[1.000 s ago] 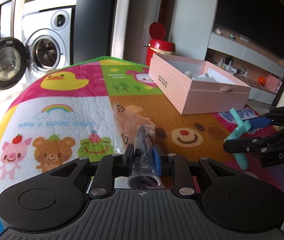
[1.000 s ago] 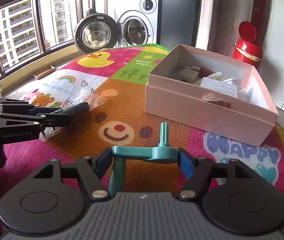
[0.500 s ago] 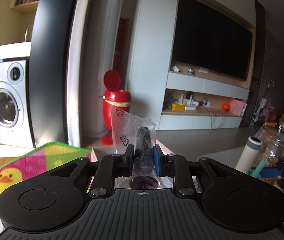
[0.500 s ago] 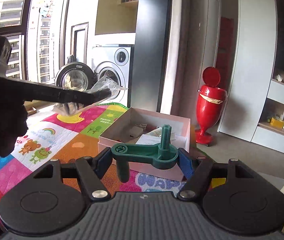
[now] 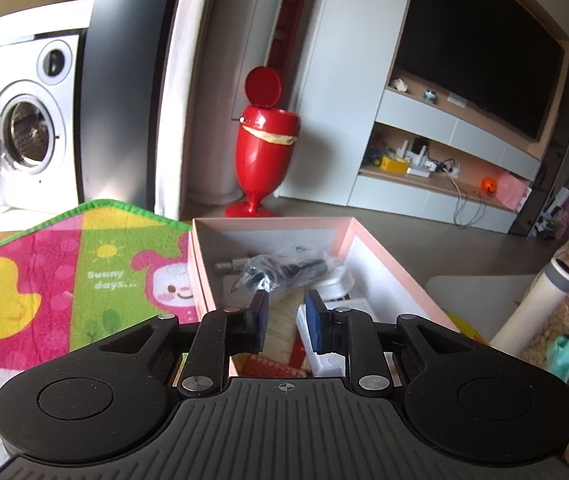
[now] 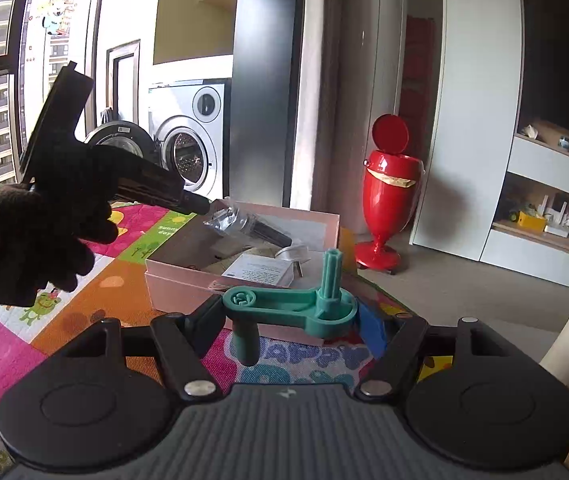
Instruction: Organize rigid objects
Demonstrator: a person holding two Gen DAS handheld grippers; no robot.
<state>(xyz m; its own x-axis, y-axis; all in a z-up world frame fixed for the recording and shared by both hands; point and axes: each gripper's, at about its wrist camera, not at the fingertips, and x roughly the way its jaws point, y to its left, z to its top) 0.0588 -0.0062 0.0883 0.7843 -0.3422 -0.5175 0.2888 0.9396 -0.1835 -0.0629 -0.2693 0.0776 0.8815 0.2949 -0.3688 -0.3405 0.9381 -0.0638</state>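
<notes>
Left gripper [image 5: 284, 318]: jaws spread, nothing between the blue pads; it hangs over the near end of the box, pointing into it.
Bag [image 5: 284, 270]: clear bag with a dark rod-like part inside, just ahead of the left gripper's tips, over the box's inner clutter. Whether it rests on the contents or is mid-drop cannot be told.
Bag axis: runs across the left gripper's line of sight, slightly tilted.
Box [image 6: 188, 280]: open pink box on the play mat [image 6: 96, 308], with papers and small parts inside.
Right gripper [image 6: 290, 314]: pinching the crank across its flat arm.
Crank [image 6: 284, 306]: teal; flat arm lies sideways between the jaws, one peg up, one handle down.
Key relation: the box lies straight ahead of the crank and slightly left, near; the right gripper is the one to carry it there.
Judged next: move forward over the box's near wall, then let go, keeping off the left gripper.
</notes>
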